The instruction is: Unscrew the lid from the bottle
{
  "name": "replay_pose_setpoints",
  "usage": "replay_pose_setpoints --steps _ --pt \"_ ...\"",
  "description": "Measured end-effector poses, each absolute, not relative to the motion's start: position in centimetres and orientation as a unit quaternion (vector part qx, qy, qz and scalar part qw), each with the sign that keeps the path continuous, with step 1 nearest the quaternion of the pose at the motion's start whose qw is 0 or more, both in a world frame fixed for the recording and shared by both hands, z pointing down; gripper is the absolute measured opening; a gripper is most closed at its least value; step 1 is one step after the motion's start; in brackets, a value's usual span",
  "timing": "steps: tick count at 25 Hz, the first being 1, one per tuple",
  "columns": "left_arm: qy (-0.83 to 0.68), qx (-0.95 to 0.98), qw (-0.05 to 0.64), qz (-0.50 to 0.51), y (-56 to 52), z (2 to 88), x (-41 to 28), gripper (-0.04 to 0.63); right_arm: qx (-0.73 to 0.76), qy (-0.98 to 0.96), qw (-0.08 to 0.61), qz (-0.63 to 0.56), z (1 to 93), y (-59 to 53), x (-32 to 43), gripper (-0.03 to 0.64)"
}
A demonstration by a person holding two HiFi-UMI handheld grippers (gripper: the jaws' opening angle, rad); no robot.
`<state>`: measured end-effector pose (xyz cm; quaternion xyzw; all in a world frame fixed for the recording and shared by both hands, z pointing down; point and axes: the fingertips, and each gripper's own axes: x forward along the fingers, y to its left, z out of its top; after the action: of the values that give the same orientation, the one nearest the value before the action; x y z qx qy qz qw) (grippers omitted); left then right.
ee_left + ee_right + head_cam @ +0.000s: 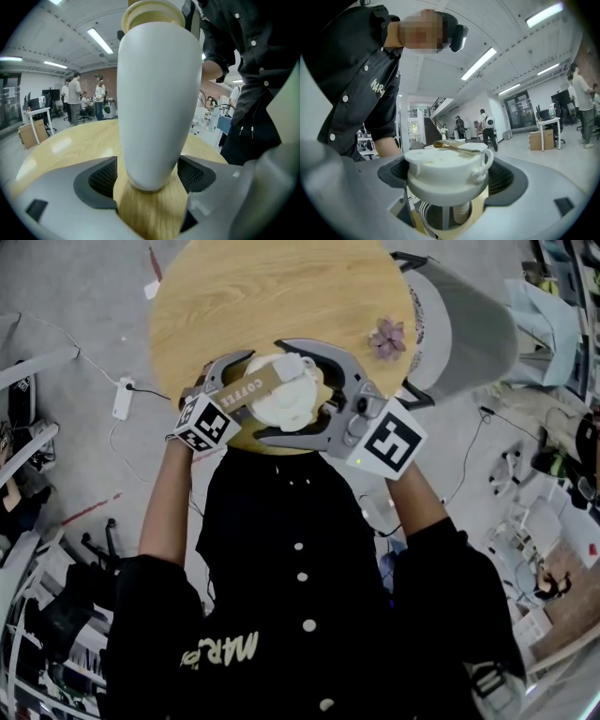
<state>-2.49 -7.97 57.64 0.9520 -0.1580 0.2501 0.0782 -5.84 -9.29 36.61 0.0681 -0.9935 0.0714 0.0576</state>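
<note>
A tall white bottle (159,93) stands on the round wooden table (65,140). Its narrow foot sits between the jaws of my left gripper (147,176), with a thin gap at each pad. My right gripper (447,176) is shut on the white lid (443,171), which has a small loop handle and a brown paper strip across its top. The lid hangs just above the bottle's open neck (445,218), clear of it. In the head view the lid (281,399) hides the bottle, the right gripper (298,395) encircles the lid, and the left gripper (239,395) comes in from the left.
A pink flower-shaped piece (387,337) lies on the table (206,296) at the right rim. A grey chair (464,329) stands beyond that edge. A white power strip (123,397) and cables lie on the floor at the left. People (74,96) stand far behind.
</note>
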Motion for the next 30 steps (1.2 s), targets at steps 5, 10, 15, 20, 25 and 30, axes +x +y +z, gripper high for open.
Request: replay_pose_setpoints --steps 5,10,15,20,25,30 --pt "-0.185 0.939 0.099 0.273 -7.6 56.3 -3.8 0.39 0.087 -0.994 0.036 0.059 31.6 -9.0 -5.2 0.471" --pt "-0.213 0.925 0.105 0.297 -6.7 53.8 -5.8 0.391 0.121 -0.99 0.032 0.058 27.8 -9.4 -4.5 0.471" --pt "-0.23 0.917 0.11 0.307 -4.4 50.6 -7.5 0.388 0.163 -0.984 -0.001 0.079 23.3 -10.0 -2.1 0.471" --pt "-0.3 0.91 0.087 0.271 -3.5 44.7 -9.2 0.297 0.203 -0.977 -0.012 0.071 19.9 -9.9 0.5 0.471" --pt "-0.414 0.881 0.085 0.213 -4.1 38.3 -11.7 0.034 0.255 -0.965 -0.023 0.055 18.0 -10.0 3.6 0.471" --pt "-0.485 0.853 0.073 0.178 -3.7 32.3 -13.1 0.005 0.309 -0.949 -0.039 0.036 17.4 -10.2 7.1 0.471"
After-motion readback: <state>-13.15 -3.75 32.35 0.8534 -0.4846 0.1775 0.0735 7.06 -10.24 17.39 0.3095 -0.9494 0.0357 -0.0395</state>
